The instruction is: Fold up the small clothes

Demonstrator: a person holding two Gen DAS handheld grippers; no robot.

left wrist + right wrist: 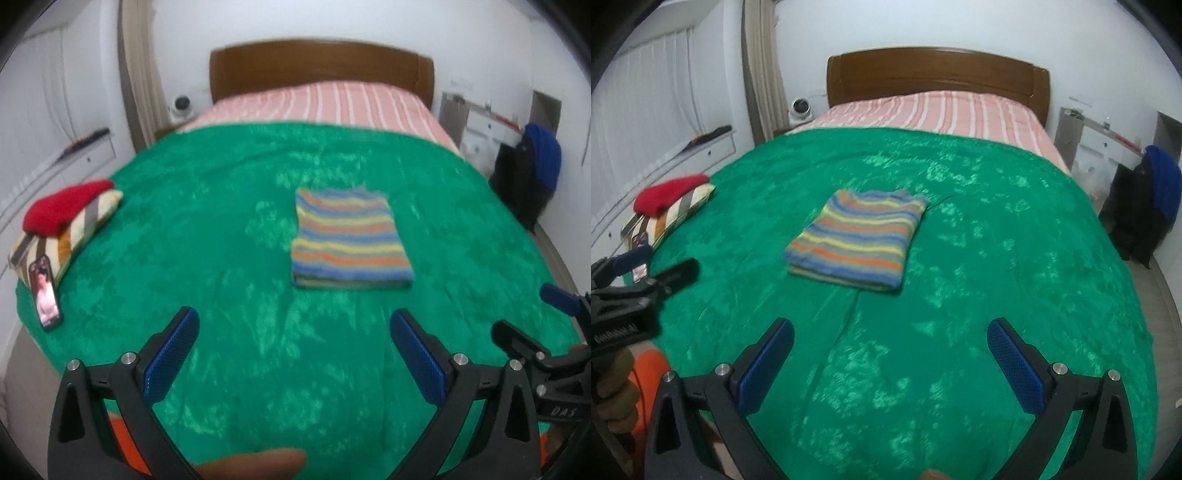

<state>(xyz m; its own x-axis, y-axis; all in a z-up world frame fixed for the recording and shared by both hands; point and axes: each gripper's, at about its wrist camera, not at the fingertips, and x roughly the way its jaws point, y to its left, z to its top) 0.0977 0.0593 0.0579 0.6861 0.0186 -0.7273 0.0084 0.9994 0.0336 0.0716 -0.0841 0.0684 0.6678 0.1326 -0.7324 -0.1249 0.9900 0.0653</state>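
I see the striped shirt (350, 242) folded into a flat rectangle in the middle of the green blanket (221, 221) on the bed. My left tongs (293, 354) are spread wide and empty, above the blanket's near edge, well short of the shirt. My right tongs (891, 363) are likewise spread and empty. A red garment (66, 208) lies on a striped pillow (79, 230) at the left edge, a phone (46, 291) just beside it.

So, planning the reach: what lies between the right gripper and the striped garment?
Only bare green blanket, per the right wrist view; right gripper, folded striped garment.
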